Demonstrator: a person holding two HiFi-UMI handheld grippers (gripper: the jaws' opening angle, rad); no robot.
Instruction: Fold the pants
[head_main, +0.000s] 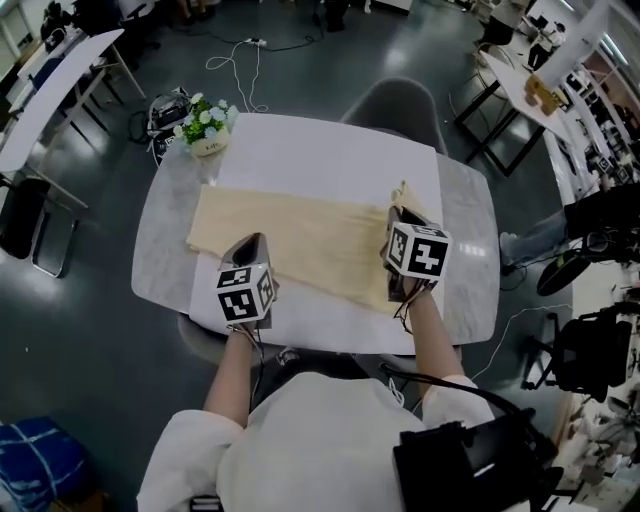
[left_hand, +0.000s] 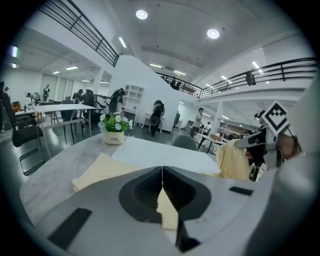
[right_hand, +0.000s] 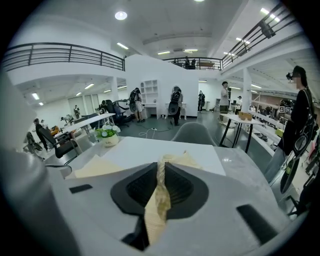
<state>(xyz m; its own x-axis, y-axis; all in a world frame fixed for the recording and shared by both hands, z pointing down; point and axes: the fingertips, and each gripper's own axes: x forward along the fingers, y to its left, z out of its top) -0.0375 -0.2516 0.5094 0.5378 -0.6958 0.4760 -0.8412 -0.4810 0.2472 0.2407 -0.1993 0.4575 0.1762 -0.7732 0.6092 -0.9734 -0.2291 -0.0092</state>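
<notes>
Cream pants (head_main: 310, 240) lie spread across the white mat (head_main: 330, 150) on the marble table (head_main: 160, 250). My left gripper (head_main: 255, 242) is at the near left edge of the pants, jaws closed, with a fold of cream cloth (left_hand: 167, 210) pinched between them. My right gripper (head_main: 400, 215) is shut on the right end of the pants, which rises off the table in a bunched ridge. A strip of that cloth (right_hand: 159, 200) runs between the right jaws. In the left gripper view the right gripper (left_hand: 265, 145) shows at the right with lifted cloth (left_hand: 234, 160) hanging from it.
A small pot of white flowers (head_main: 208, 128) stands at the table's far left corner. A grey chair (head_main: 395, 100) is pushed in at the far side. Other desks, chairs and floor cables surround the table. A person (right_hand: 297, 115) stands to the right.
</notes>
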